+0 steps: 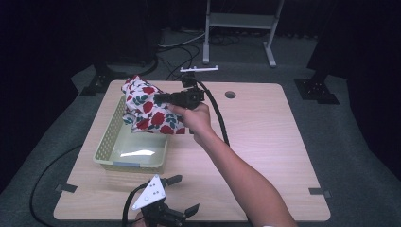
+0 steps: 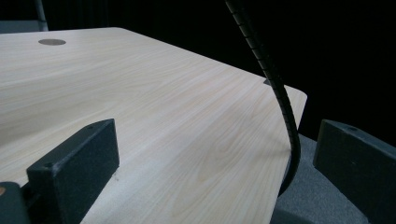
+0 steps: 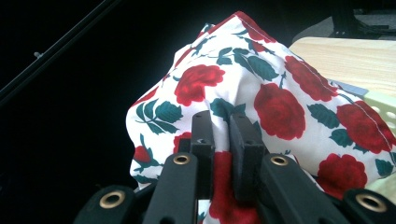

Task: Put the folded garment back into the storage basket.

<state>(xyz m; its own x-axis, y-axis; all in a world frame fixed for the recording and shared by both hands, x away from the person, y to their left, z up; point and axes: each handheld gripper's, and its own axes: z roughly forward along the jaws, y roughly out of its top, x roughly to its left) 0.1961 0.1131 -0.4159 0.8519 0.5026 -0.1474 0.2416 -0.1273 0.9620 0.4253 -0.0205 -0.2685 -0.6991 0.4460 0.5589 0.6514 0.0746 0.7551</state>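
While the right hand-held gripper (image 1: 163, 98) was clenched on a fold of the rose-printed cloth (image 1: 147, 106), the bundle hung bunched over the far end of the pale green basket (image 1: 109, 135), its lower folds at the far rim; whether they rested on the rim could not be told. In the right gripper view the two black jaws stood nearly together with the white fabric and its red roses and green leaves pinched between them (image 3: 223, 135), and a strip of the basket's perforated wall (image 3: 383, 109) showed at the right edge behind the cloth. The basket sat on the left half of the light wooden table (image 1: 265, 142), its long side running away from the person, and the near part of its smooth floor lay bare, catching a glare of light. A black ribbed cable (image 1: 218, 116) trailed from the right hand-held gripper across the table. The left hand-held gripper (image 1: 182, 194) waited near the table's front edge, just in front of the basket's near wall, its jaws spread apart and released with nothing between them; in its own view the jaws framed bare wood (image 2: 187, 130) and the other cable (image 2: 285, 112).
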